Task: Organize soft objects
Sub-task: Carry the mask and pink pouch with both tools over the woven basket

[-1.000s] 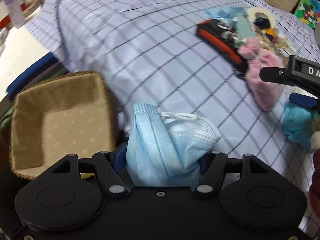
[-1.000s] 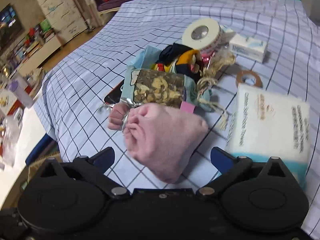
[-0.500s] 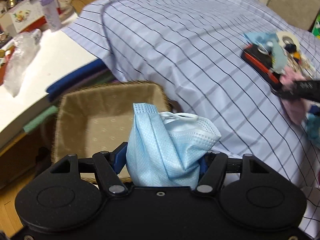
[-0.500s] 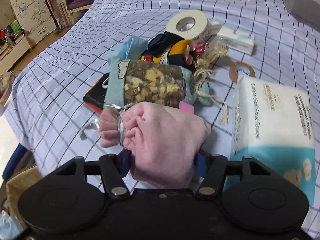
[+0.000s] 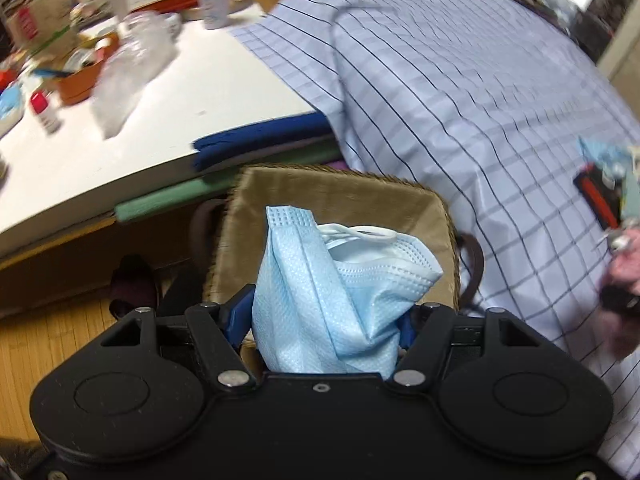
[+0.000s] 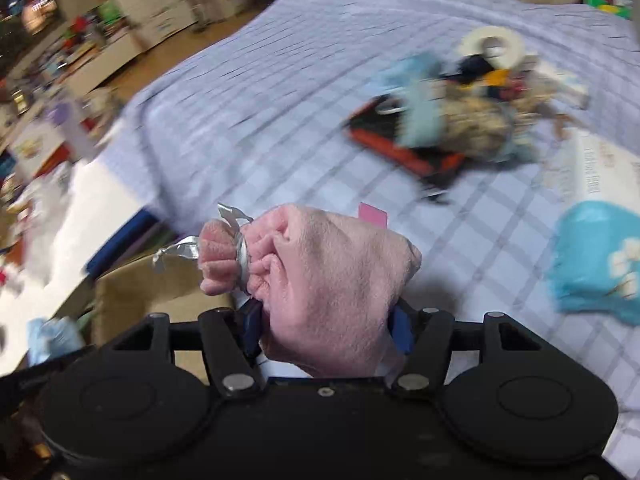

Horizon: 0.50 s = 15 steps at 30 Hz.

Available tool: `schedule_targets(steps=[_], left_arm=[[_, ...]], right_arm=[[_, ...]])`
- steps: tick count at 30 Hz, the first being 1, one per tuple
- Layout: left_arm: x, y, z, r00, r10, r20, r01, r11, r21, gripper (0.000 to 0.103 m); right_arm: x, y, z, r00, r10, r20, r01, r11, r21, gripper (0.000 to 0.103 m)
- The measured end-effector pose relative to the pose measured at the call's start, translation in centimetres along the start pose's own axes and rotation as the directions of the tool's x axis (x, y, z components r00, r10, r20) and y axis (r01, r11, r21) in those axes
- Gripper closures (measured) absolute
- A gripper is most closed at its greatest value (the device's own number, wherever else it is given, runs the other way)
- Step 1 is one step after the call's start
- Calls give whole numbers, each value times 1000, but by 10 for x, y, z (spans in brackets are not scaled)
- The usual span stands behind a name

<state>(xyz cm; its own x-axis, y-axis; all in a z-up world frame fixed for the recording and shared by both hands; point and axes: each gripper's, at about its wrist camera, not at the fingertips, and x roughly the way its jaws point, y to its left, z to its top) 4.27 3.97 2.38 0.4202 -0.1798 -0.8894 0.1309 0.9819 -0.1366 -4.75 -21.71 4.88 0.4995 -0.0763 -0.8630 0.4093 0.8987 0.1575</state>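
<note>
Left wrist view, nearest item: our left gripper (image 5: 326,320), jaws clamped on a crumpled blue face mask (image 5: 334,292), which hangs directly over the open mouth of the fabric-lined wicker basket (image 5: 436,204); what shows of the basket's lining looks bare, so we judge nothing is deposited yet. Beyond the basket: folded blue and green mats (image 5: 256,160) under a white table (image 5: 168,112), then the checked bedspread (image 5: 460,92). Right wrist view, nearest item: our right gripper (image 6: 326,328), which has just closed onto a pink fleece pouch (image 6: 332,280) tied at the neck with a silver twist (image 6: 180,250); the pads press on both its sides, and it is carried clear of the bed, with the basket's corner (image 6: 132,288) just below and to the left. Farther out on the bedspread, still unsorted: a teal fuzzy item (image 6: 596,260), a white pack of tissues (image 6: 600,172), and a blurred heap of mixed things on a black-and-red case (image 6: 408,148), with a white tape roll (image 6: 492,46) behind. Status, as we judge it: two soft items in transit, none yet released, and at least the teal piece and any cloth in the heap left to fetch.
</note>
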Motion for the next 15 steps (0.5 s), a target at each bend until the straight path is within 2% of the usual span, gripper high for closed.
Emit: schedule_targets(steps=[2, 7, 10, 15], left_arm=[[-14, 14, 2, 1000, -11, 26, 12, 999, -34, 41], [-56, 41, 12, 990, 87, 112, -82, 995, -49, 41], [-75, 54, 19, 983, 123, 137, -116, 991, -61, 41], [-67, 56, 26, 980, 163, 112, -161, 987, -27, 41]], right_arm=[[0, 20, -3, 999, 46, -16, -46, 998, -30, 42], [2, 58, -8, 996, 85, -28, -87, 991, -102, 42], [2, 73, -11, 994, 103, -37, -107, 985, -132, 42], [8, 88, -17, 993, 97, -70, -108, 981, -162, 42]])
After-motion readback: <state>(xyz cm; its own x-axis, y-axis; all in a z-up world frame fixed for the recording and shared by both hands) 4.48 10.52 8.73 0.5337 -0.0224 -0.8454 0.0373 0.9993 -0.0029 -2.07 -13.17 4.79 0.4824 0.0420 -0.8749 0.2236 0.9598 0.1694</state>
